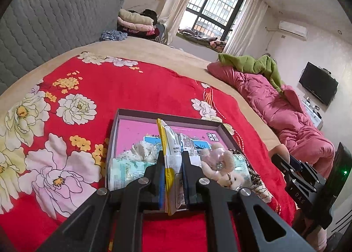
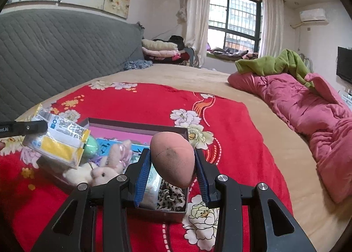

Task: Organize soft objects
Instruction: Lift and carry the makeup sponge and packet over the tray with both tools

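Lower centre of each frame, left gripper point(image 1: 173, 157) clenching yellow-and-white plastic packet point(image 1: 170, 164), right gripper point(image 2: 172, 164) clenching pink egg-shaped sponge point(image 2: 172, 158), hovering over shallow brown cardboard box point(image 1: 173, 120).

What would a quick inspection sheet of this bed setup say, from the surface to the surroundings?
Surface: red floral blanket over a beige bed cover.
Job's things: shallow dark cardboard box with pink lining holds a beige plush rabbit, leopard-print fabric and pale green tissue packs.
Clutter: crumpled pink quilt with green cloth on it.
Grippers: left gripper, jaws shut on a yellow-and-white foil packet; right gripper, jaws shut on a pinkish egg-shaped sponge; both above the box.
Cables: nothing seen.
Surroundings: grey quilted headboard, barred window, folded blankets.
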